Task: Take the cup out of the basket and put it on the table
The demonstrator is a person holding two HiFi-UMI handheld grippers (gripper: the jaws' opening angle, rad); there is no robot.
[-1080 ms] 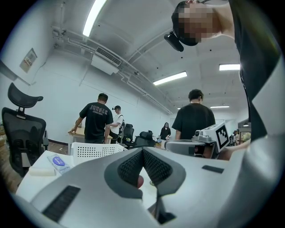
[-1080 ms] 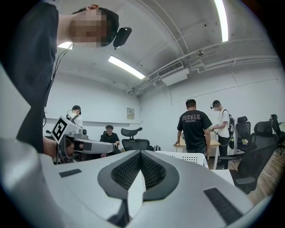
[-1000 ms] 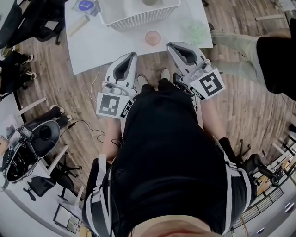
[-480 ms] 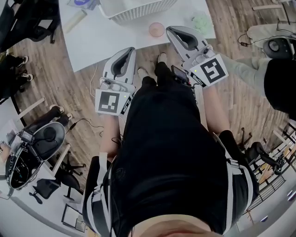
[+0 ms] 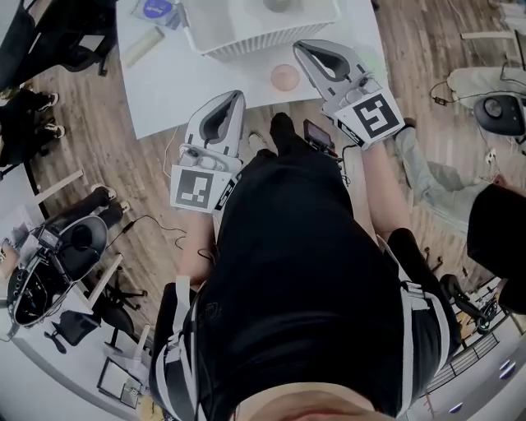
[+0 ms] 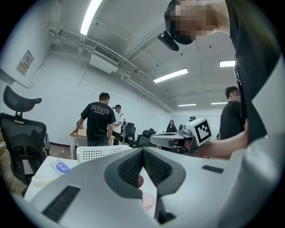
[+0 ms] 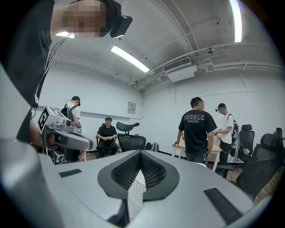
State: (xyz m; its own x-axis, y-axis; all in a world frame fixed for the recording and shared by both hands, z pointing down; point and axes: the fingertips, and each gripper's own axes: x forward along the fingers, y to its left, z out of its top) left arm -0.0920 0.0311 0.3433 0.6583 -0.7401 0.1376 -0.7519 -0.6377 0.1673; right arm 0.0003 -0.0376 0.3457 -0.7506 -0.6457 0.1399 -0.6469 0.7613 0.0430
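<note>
Now the left tool (image 5: pixel 233 99) and the right tool (image 5: pixel 301 46) are both closed on nothing, with their tips meeting, and each points toward the table (image 5: pixel 164 82). Just ahead of the right tool's tip stands the basket (image 5: pixel 263 37). Its perforated wall shows through the gap behind that tool's tips in the right gripper view. A grey round shape inside, cut off by the frame edge, looks like the cup (image 5: pixel 279 4). Just left of the right tool, ahead-right of the left, a pink dish (image 5: pixel 285 77) sits on the table.
</note>
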